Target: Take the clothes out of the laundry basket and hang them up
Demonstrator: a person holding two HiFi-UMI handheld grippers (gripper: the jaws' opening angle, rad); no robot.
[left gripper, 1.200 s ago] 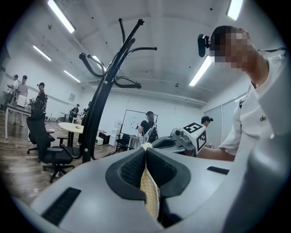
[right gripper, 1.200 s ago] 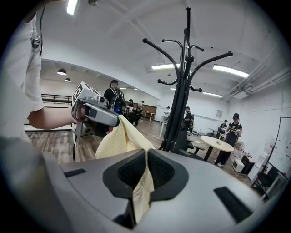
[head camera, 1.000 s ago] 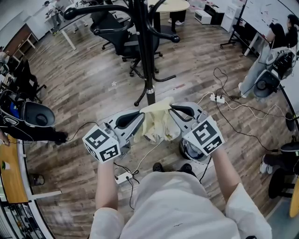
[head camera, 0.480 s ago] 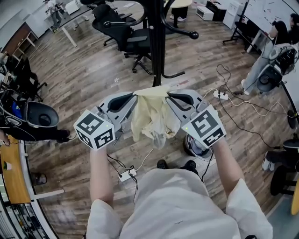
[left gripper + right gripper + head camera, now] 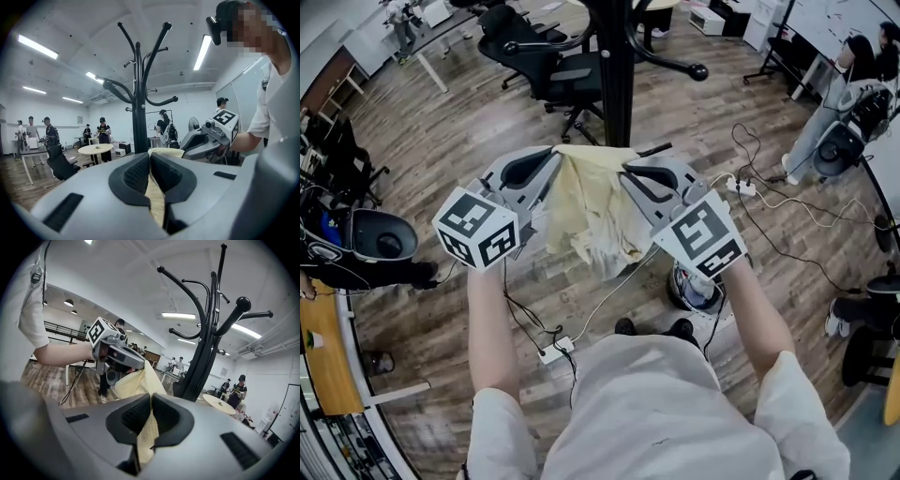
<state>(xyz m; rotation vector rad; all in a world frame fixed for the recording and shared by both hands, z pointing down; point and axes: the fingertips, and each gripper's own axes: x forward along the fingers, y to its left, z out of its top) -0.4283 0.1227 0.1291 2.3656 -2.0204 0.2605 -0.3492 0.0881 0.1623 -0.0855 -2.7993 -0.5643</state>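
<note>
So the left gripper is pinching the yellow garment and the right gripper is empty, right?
Not quite. The right gripper isn't empty: the right gripper view shows its jaws closed on the yellow garment too. The left gripper is pinching it, just as you said.

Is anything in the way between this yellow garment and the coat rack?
Nothing visible. The yellow garment hangs gripped by the left gripper and right gripper, and the coat rack stands directly beyond it with only open air between.
</note>
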